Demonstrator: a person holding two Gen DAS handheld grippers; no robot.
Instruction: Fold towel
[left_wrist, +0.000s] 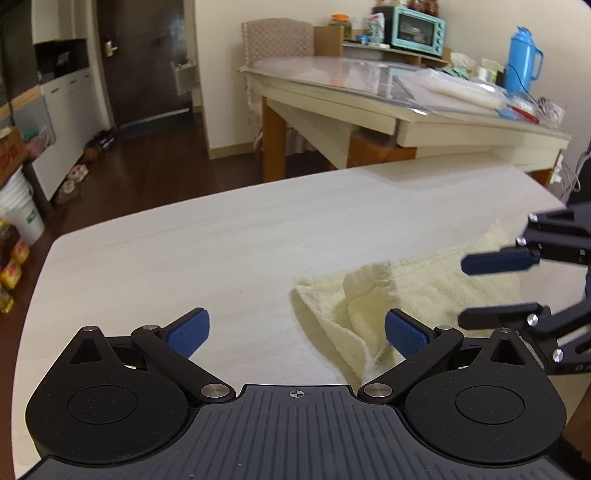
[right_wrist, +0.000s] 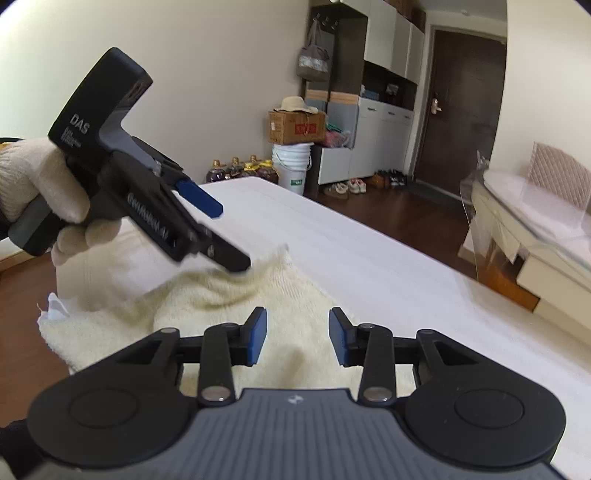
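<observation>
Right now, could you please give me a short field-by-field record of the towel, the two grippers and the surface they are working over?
towel: pale yellow towel, crumpled, near corner bunched, lying on the table
surface: white table
left gripper: left gripper, jaws wide open, holding nothing, right finger beside the bunched corner
right gripper: right gripper, jaws open, empty, above the towel
left hand: gloved hand on the left gripper's handle
fold: not yet made
</observation>
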